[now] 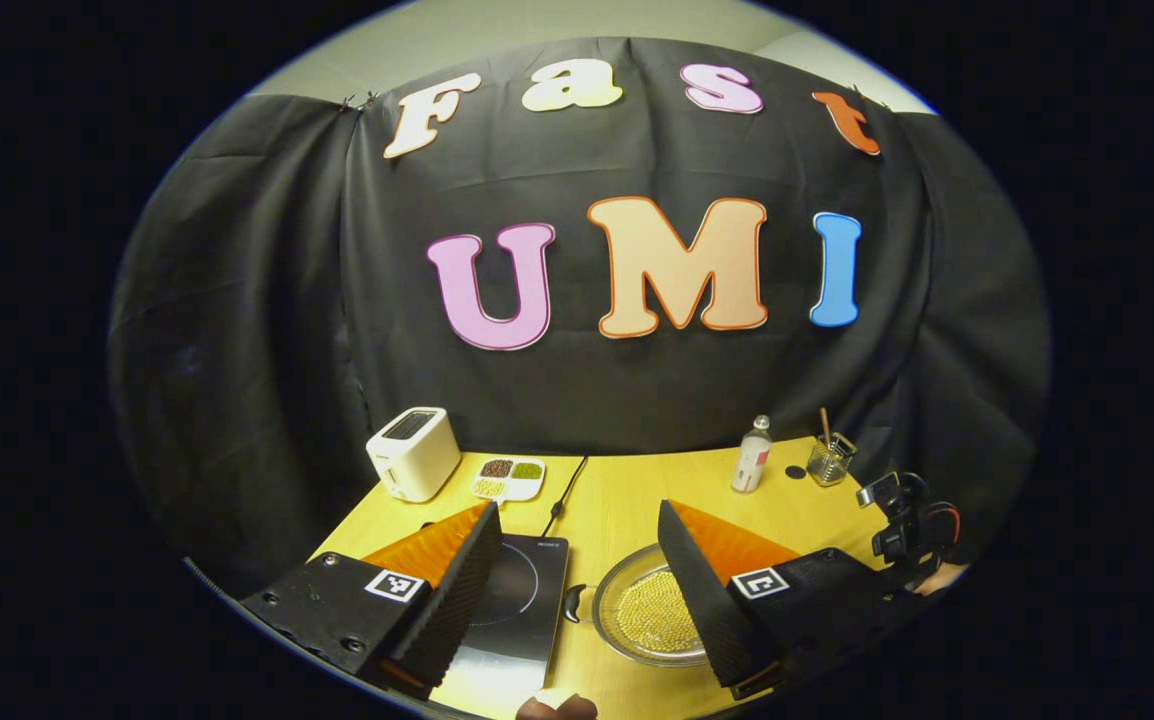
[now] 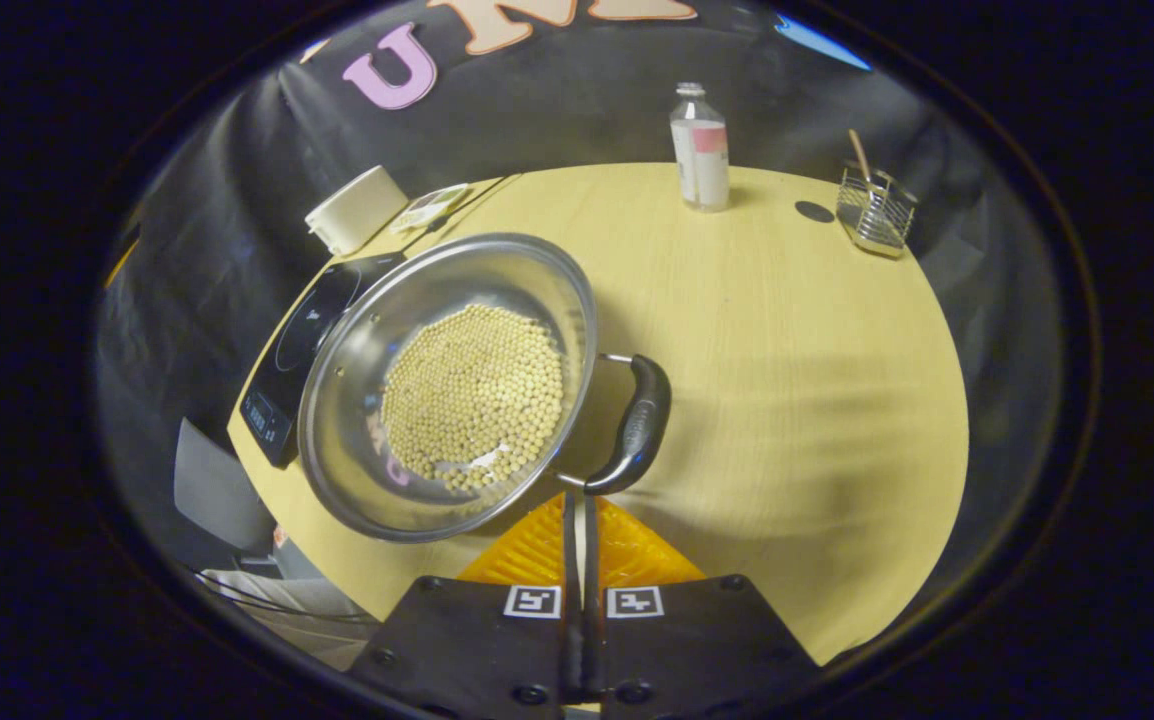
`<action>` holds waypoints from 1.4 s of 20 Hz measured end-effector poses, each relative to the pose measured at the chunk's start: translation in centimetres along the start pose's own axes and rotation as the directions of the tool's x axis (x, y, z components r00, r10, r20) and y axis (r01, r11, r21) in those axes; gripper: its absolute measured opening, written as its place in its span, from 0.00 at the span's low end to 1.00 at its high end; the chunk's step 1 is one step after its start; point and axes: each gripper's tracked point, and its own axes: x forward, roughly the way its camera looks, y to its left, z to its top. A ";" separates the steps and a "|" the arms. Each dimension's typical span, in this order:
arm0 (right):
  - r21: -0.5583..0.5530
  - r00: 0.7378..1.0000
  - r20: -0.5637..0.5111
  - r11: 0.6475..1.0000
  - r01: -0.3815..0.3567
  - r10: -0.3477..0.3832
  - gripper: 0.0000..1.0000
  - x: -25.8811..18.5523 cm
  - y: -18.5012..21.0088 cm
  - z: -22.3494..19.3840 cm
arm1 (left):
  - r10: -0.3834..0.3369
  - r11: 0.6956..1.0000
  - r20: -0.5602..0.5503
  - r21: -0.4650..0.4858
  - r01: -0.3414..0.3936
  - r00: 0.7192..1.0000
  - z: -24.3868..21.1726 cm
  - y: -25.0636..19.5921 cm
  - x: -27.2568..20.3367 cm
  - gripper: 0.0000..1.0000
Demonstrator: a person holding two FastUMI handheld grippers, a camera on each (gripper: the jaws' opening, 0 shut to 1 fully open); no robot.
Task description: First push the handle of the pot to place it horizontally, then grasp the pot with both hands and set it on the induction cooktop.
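Your right gripper (image 2: 577, 500) is clenched, tips just below the pot's handle (image 2: 634, 424); nudge it gently so the beans stay put. Left gripper (image 1: 577, 570) hangs released above the pot (image 2: 447, 385), which sits beside the induction cooktop (image 2: 312, 345).

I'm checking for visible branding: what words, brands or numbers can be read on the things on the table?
None can be read.
Print on the black flat induction cooktop, small and pale at its far corner: too small to read.
Print on the clear plastic bottle with white-and-pink label: blurred.
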 end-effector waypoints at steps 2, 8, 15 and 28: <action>0.009 1.000 -0.001 1.000 0.017 -0.017 0.03 0.3 -0.4 0.0 | 0.001 1.000 -0.007 -0.013 -0.001 1.000 -0.9 0.2 0.2 0.96; 0.115 0.994 0.031 0.988 0.104 -0.108 0.03 -0.4 -1.9 0.6 | -0.093 0.996 -0.177 -0.024 0.090 0.980 -7.8 0.0 4.4 0.96; 0.324 0.977 0.105 0.935 0.145 -0.188 0.03 -1.5 -2.6 4.4 | -0.202 0.979 -0.374 -0.097 0.179 0.905 -15.7 -0.1 7.8 0.98; 0.218 0.944 -0.011 0.921 0.323 -0.328 0.79 3.3 -1.8 4.9 | -0.282 0.956 -0.629 -0.246 0.158 0.724 -26.7 -1.4 12.8 0.97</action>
